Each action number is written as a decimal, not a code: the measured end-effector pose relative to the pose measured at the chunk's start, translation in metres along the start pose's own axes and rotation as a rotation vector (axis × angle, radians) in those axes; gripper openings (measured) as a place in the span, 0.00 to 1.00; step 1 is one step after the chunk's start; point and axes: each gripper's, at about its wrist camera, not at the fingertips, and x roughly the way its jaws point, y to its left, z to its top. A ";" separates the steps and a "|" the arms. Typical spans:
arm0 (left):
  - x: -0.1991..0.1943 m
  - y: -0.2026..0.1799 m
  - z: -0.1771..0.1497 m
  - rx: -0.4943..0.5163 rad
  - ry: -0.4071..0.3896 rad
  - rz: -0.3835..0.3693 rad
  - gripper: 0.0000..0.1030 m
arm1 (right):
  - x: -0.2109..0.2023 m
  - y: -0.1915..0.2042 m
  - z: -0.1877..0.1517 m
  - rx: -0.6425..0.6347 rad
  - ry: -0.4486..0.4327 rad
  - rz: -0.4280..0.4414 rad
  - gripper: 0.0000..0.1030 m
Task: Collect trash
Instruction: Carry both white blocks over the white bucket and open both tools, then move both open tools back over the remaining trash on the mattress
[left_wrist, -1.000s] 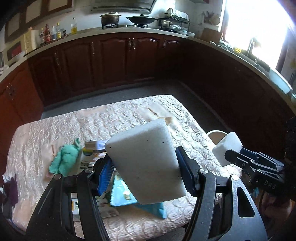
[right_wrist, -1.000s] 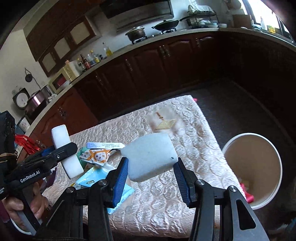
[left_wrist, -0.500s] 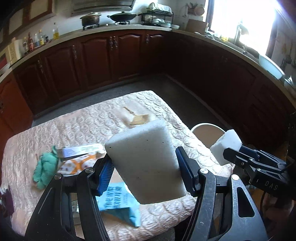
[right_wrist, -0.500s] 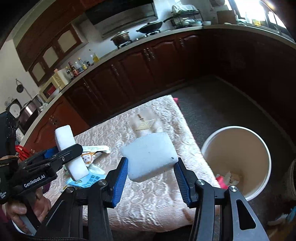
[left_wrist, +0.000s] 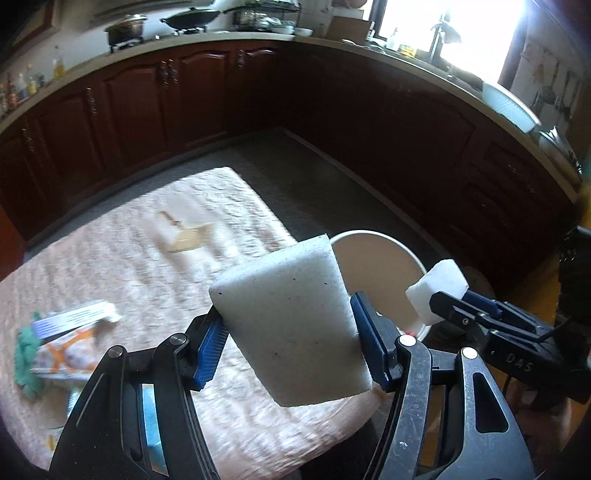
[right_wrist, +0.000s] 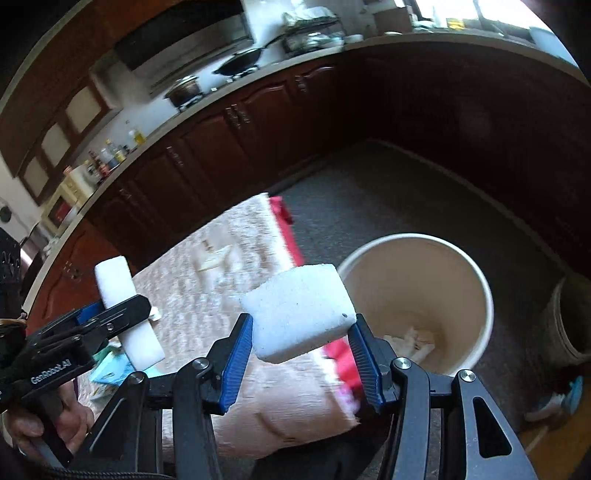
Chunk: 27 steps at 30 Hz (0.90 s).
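Left wrist view: the left gripper (left_wrist: 290, 332) is clamped on a large white foam block (left_wrist: 291, 325), its blue pads (left_wrist: 208, 345) pressed against both sides. The block stands nearly upright between the fingers, above the near edge of the table (left_wrist: 122, 258) with its pink quilted cover. Just beyond it stands the cream trash bin (left_wrist: 391, 258) on the floor, beside the table's corner. To the right, the right gripper (left_wrist: 439, 299) holds a smaller white foam piece (left_wrist: 439, 286) near the bin's rim. More trash lies on the table at left: a striped flat packet (left_wrist: 75, 317), an orange-and-white wrapper (left_wrist: 66, 358) and a green crumpled thing (left_wrist: 26, 350); further back is a tan paper scrap (left_wrist: 186, 238), blurred.

Right wrist view: the right gripper (right_wrist: 301, 339) squeezes its small foam piece (right_wrist: 299, 312) — the piece sits over the table's corner, just short of the bin (right_wrist: 480, 280). Inside the bin, some white scraps (right_wrist: 410, 339) are visible at the bottom. At left, the left gripper (right_wrist: 122, 310) shows side-on, gripping its block (right_wrist: 127, 314).

The step in hand looks like carrying 2 foam pieces to the bin. The next move calls for bringing each piece fully over the bin's mouth before opening — the large block especially, since it could catch the rim if let go early.
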 end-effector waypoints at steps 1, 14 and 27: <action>0.006 -0.004 0.003 0.000 0.003 -0.015 0.61 | 0.000 -0.006 0.000 0.011 0.001 -0.010 0.49; 0.079 -0.049 0.031 -0.076 0.058 -0.178 0.63 | 0.018 -0.089 -0.004 0.158 0.050 -0.151 0.52; 0.082 -0.054 0.030 -0.102 0.061 -0.212 0.75 | 0.034 -0.111 -0.011 0.210 0.093 -0.201 0.73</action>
